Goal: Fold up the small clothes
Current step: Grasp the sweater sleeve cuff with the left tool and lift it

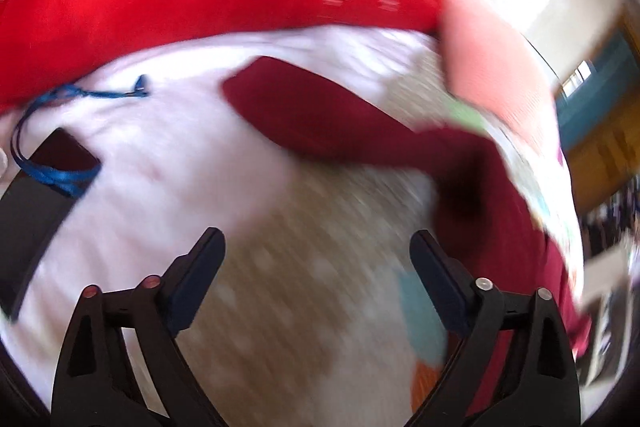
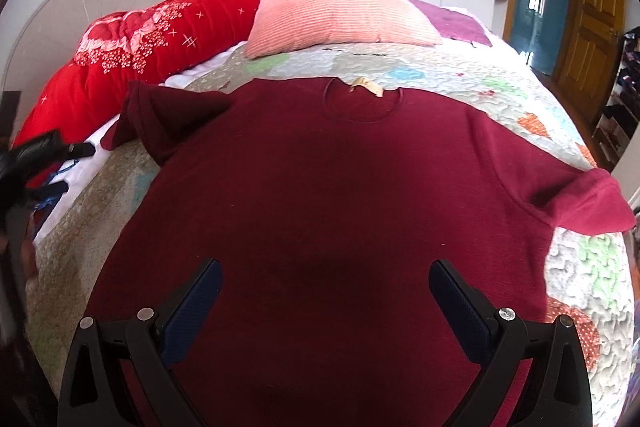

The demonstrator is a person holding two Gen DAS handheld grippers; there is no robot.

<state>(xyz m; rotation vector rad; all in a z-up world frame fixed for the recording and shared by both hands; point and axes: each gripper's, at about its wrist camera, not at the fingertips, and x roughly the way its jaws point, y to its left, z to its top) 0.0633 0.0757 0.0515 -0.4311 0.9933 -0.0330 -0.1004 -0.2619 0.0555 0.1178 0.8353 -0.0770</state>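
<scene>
Two black gripper fingers with blue pads frame the bottom of the right wrist view; the right gripper (image 2: 326, 301) is spread wide, holding nothing, and hovers over the lower body of a maroon T-shirt (image 2: 320, 195). That shirt lies flat on the bed (image 2: 580, 267), neckline away from the gripper and hem toward it, its long axis running straight ahead. Its knit looks soft and matte; one sleeve (image 2: 168, 115) is folded up at the left, the other spreads right.

In the blurred left wrist view, the left gripper (image 1: 318, 277) is also spread and empty, above the bumpy patchwork quilt (image 1: 280, 267), with that left sleeve ahead and to its right. It seems nearer that sleeve. A red bolster (image 2: 132, 63) and a ribbed pink pillow (image 2: 336, 11) sit beyond.
</scene>
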